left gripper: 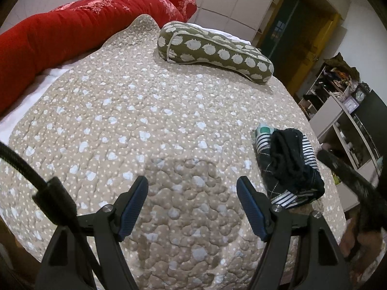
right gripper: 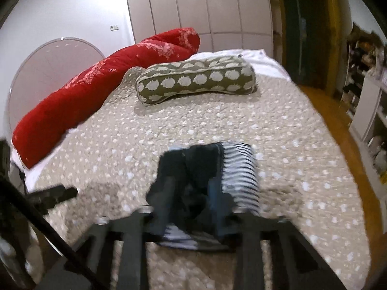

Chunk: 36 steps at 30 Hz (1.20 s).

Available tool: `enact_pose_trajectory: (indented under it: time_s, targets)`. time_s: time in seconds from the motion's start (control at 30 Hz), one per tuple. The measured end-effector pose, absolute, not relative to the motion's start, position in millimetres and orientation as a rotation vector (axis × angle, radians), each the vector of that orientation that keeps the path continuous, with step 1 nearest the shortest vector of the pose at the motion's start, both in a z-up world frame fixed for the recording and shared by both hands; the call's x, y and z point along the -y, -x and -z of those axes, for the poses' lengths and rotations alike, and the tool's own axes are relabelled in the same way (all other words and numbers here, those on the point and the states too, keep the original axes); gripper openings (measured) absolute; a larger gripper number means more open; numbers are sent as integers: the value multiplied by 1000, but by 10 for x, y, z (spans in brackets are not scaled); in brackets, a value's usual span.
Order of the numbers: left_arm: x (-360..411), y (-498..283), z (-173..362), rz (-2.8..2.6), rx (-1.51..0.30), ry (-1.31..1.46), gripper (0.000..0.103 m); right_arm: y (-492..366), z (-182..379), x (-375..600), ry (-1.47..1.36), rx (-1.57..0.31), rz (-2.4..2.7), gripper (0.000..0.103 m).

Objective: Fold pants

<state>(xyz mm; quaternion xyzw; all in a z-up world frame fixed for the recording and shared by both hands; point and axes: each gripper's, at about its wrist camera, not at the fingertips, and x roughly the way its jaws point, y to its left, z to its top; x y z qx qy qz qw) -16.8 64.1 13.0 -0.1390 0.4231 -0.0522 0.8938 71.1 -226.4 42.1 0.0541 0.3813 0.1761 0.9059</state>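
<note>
On the bed's dotted quilt (left gripper: 135,101), my left gripper (left gripper: 192,191) hung wide apart over nothing; my blurry right gripper (right gripper: 191,193) squeezed the dark pants (right gripper: 193,162), lower middle.

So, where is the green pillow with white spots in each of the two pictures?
Left wrist view: the green pillow lies at the upper middle, right of the red bolster.
Right wrist view: the green pillow lies upper middle, beyond the pile of clothes.
Shared landmark: the red bolster, left of the pillow in both.
</note>
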Motion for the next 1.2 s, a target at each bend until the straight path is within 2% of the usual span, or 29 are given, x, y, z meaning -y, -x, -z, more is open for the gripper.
enact_pose_trajectory:
  time_s: [0.1,0.23,0.3,0.33,0.37,0.43,0.5,0.73,0.8,0.83,0.93,0.97,1.1,1.17,1.2]
  targets:
    - [-628,197,-134,109,-880,284,74,-975,-265,2154,-165,-845,-377,25]
    - [-613,207,-212,129,-871,286,74,-1270,170,2017,-205,-1040,-417,25]
    - [-590,167,-247,149,-865,293,75,-1186,-33,2194,-284,-961,-447,28]
    - [-568,123,-250,166,-868,302,75,-1121,-151,2318,-320,-910,-458,42]
    - [-531,64,-248,189,-875,317,75,-1064,-241,2427,-337,-872,-452,67]
    - [-424,-104,-218,263,-900,374,75,-962,-390,2669,-334,-794,-394,83]
    - [-273,-299,-159,346,-930,424,75,-994,-377,2795,-322,-796,-365,83]
    - [378,-964,283,556,-1092,503,75,-1511,232,2933,-467,-943,-394,81]
    - [527,-1045,421,587,-1139,507,74,-1626,427,2905,-523,-1004,-434,52]
    - [562,-1048,441,585,-1140,494,66,-1657,498,2906,-568,-1027,-463,43]
    - [592,-1031,384,586,-1136,464,42,-1621,501,2938,-646,-1012,-490,34]
    - [564,-1048,353,592,-1139,480,41,-1604,475,2953,-672,-1008,-500,33]
    - [495,-1111,-40,580,-1082,451,40,-1599,210,2955,-764,-938,-561,32]
    - [477,-1164,-155,539,-1071,427,49,-1652,83,2916,-786,-898,-583,32]
    - [461,-1199,-183,500,-1072,409,59,-1679,47,2906,-787,-888,-587,33]
